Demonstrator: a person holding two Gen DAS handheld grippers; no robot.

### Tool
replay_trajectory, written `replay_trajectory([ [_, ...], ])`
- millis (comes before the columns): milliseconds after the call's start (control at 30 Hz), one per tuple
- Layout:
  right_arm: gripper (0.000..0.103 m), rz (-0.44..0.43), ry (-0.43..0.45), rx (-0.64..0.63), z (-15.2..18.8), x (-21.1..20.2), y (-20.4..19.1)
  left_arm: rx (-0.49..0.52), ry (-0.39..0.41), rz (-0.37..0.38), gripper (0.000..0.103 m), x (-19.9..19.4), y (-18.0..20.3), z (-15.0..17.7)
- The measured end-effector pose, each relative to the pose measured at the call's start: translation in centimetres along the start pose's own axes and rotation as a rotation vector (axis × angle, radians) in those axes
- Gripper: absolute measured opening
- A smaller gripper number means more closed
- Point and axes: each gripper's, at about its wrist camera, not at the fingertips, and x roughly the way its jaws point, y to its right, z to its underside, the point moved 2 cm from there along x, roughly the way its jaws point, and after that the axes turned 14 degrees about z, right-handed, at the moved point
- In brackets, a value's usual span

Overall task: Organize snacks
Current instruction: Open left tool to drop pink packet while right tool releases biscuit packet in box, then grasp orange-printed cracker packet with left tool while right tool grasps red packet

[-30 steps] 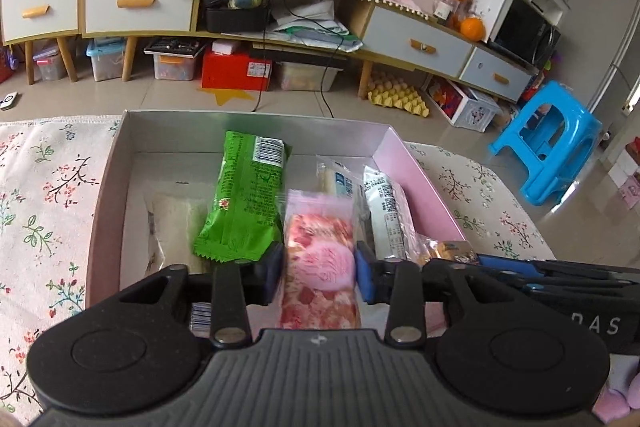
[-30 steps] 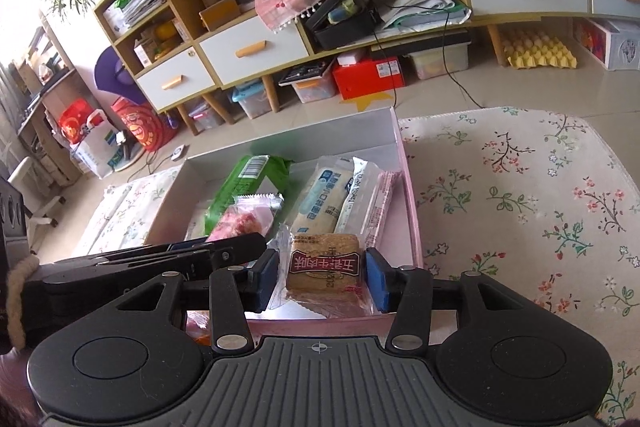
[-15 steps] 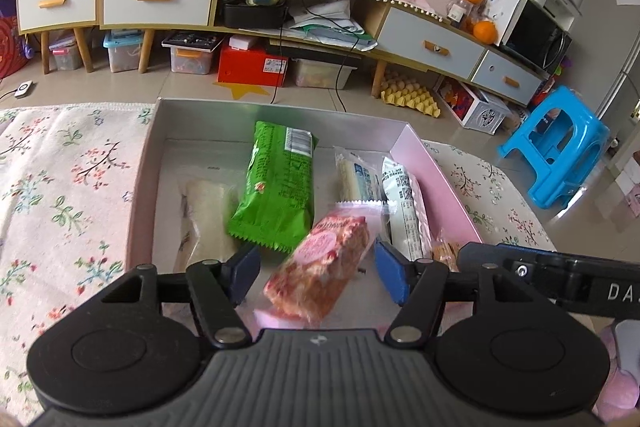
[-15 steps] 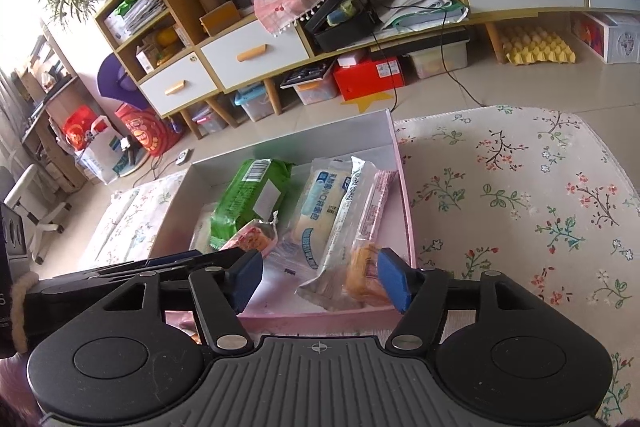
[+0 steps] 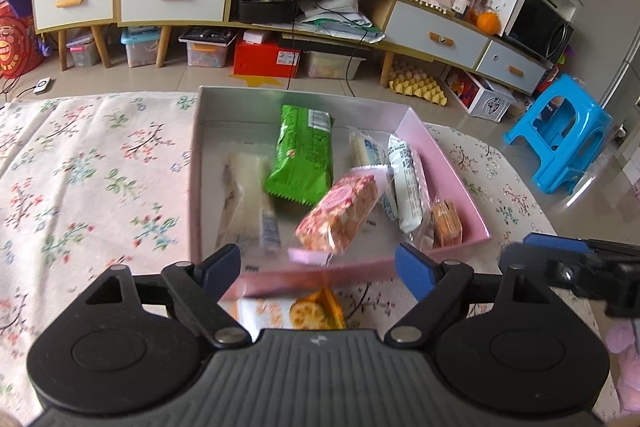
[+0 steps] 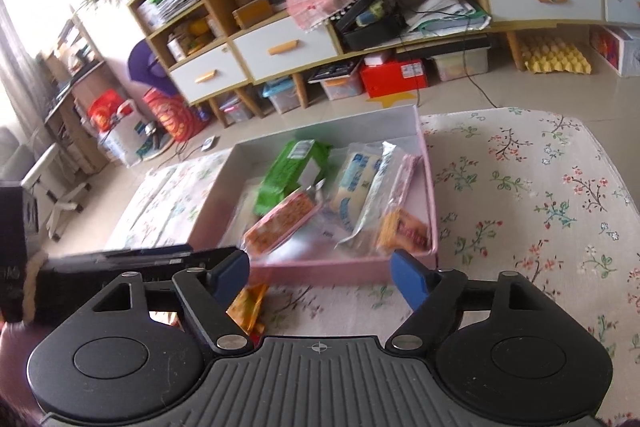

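We're wrapping up a drop step: both grippers are opening with nothing between the jaws. Left gripper (image 5: 318,265) is hovering at the near wall of the pink box (image 5: 452,167), angled down, and the pink rice-crisp pack (image 5: 340,213) is lying tilted inside, just beyond its fingertips. Right gripper (image 6: 320,269) is angled down at the same wall, and the brown biscuit pack (image 6: 404,233) is sitting in the box's near right corner. Judging from this, next we're going for the orange snack packet (image 5: 316,313) lying on the floral tablecloth (image 5: 88,171) outside the box, which calls for a low reach beside the near wall.
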Motion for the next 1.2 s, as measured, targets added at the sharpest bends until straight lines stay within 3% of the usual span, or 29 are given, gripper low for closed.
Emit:
replay_trajectory([
  [167, 0.083, 0.005, -0.014, -0.062, 1.0, -1.5, -1.1, -0.007, -0.01, -0.019, 0.09, -1.4, 0.0, 0.6],
  [600, 0.092, -0.021, -0.07, -0.081, 3.6, -2.7, -2.9, -0.021, -0.032, -0.062, 0.103, -4.1, -0.3, 3.8],
  [933, 0.093, 0.004, -0.074, -0.141, 5.1, -1.9, -3.8, 0.009, -0.066, -0.101, 0.103, -4.9, -1.7, 5.8],
  [1200, 0.093, 0.041, -0.065, -0.205, 5.8, -0.4, -4.7, -0.001, -0.044, -0.137, 0.103, -5.8, -3.7, 6.4],
])
